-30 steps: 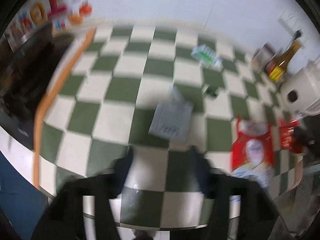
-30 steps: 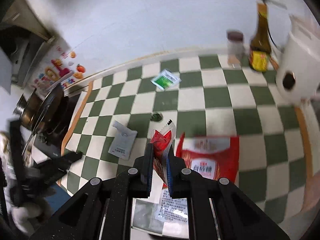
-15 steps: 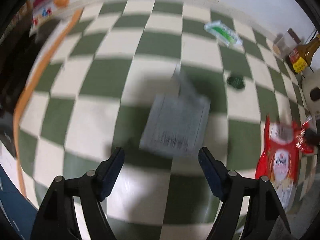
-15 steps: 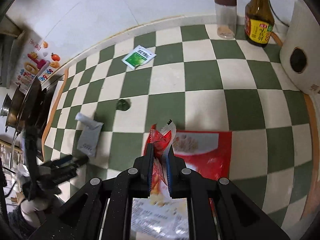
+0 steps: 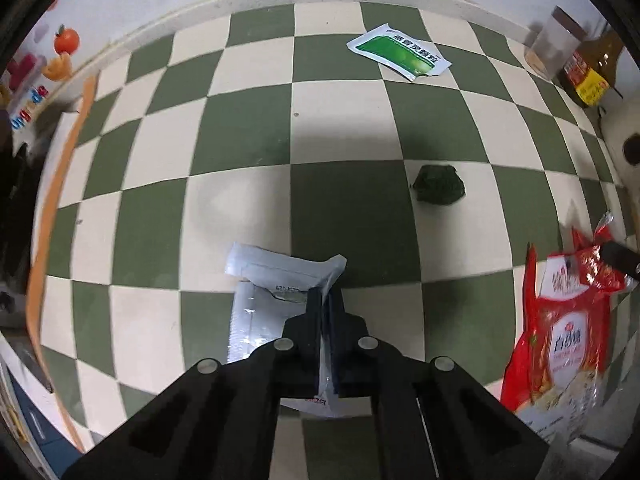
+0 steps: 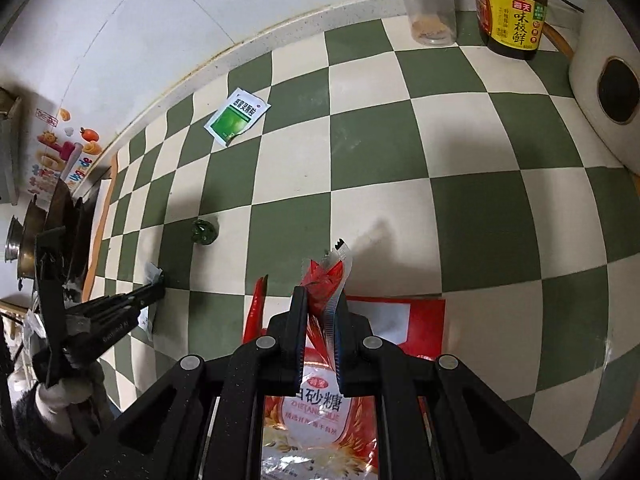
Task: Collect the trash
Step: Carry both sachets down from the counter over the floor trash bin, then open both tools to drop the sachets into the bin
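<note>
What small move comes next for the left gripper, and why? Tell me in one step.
Probably lift it straight up. The left gripper is shut on the silver pouch, whose edge runs between the fingers while the rest lies flat on the checkered counter. The right gripper already holds a red wrapper, so both are loaded.

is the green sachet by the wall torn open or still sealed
Torn open. The green sachet lies flat on the checkered counter, and one corner is ripped away, leaving a ragged edge in both views.
</note>
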